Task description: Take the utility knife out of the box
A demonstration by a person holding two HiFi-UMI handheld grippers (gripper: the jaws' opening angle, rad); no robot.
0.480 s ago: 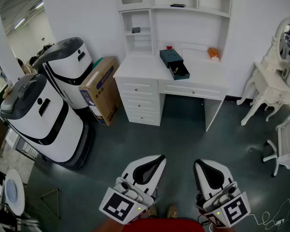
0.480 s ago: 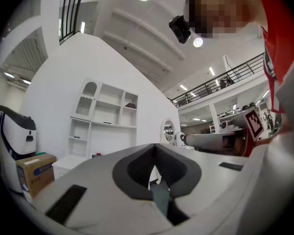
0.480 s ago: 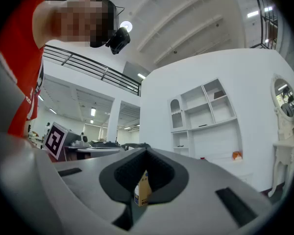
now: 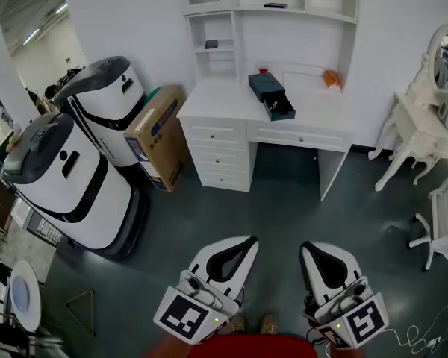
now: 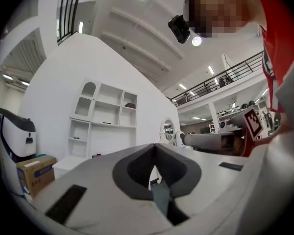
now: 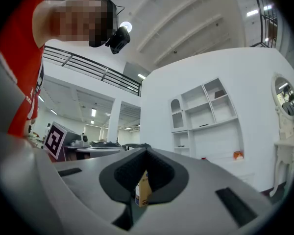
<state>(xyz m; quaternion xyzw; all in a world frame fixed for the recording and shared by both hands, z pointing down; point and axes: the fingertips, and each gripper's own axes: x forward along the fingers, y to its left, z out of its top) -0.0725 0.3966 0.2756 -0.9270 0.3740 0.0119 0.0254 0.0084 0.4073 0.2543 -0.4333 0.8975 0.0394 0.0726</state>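
While left gripper [image 4: 250,241] and right gripper [image 4: 305,247] are clenched empty, the seemingly open box [image 4: 267,88] far ahead must be approached.

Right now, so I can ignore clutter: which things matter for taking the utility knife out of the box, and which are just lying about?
For the job: dark box on the white desk; its pulled-out drawer; left claw and right claw, both shut.
Lying about: cardboard carton; two white machines; orange item; white chair.
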